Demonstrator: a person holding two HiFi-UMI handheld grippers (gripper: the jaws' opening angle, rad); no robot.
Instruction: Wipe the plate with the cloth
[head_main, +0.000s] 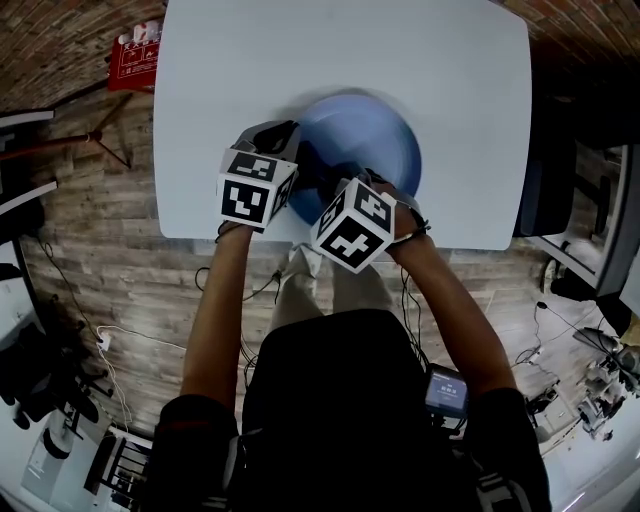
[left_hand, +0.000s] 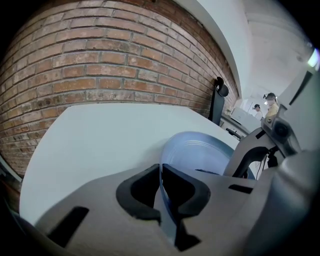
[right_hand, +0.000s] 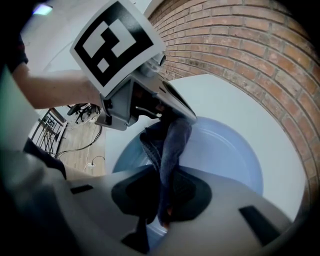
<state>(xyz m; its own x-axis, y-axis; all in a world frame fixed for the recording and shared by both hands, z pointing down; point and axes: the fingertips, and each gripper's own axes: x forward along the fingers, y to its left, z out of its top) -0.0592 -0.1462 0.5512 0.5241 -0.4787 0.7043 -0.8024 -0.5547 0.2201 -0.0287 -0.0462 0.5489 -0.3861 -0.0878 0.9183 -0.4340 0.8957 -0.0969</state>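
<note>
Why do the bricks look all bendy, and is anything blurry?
Left gripper view: the wide lens bends the brick wall and the table edge, and the corners go dark. Right gripper view: the bricks curve too, and the cloth close to the camera looks soft. Head view: the plate is a bit smeared at its far rim.

The left gripper (left_hand: 161, 192) fills the lower foreground, its two dark jaws closed on the thin rim of a pale blue plate (left_hand: 200, 152). The plate is tilted up off a white table (left_hand: 95, 135). Behind the table curves a red brick wall (left_hand: 100, 65). Two people stand far off at the right edge.
</note>
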